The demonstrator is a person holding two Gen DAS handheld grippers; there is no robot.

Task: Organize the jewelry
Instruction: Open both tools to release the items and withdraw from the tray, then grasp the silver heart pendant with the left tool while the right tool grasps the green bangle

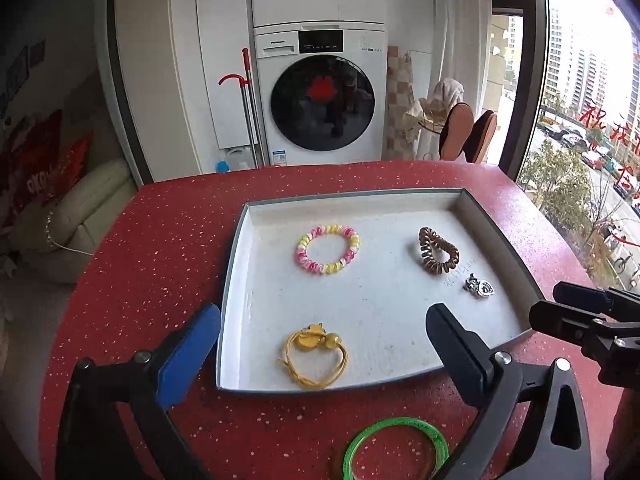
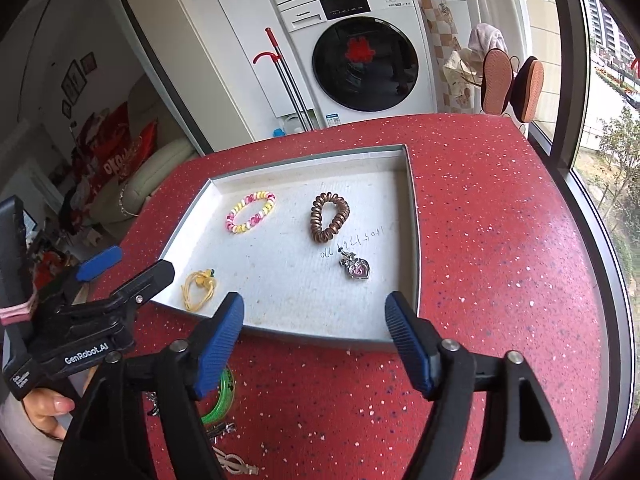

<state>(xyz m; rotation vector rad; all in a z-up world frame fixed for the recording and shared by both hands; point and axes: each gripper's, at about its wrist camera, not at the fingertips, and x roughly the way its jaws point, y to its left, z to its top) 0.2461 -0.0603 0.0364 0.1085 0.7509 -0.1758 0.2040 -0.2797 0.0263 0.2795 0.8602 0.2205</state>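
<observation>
Near the shallow white cardboard tray [image 1: 236, 264]'s front edge, both grippers, left [image 1: 320, 356] and right [image 2: 314, 344], are hanging wide open and empty; next, seemingly, comes grasping the translucent green plastic bangle [image 1: 394, 446] lying on the red speckled table [image 2: 500, 240].

Right gripper [image 2: 314, 322] jaws apart, empty, above tray [image 2: 414, 240] edge.

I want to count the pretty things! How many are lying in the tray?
4: pink-and-yellow coil bracelet far left, brown coil hair tie far right, heart pendant near right, yellow cord bracelet near left.
</observation>
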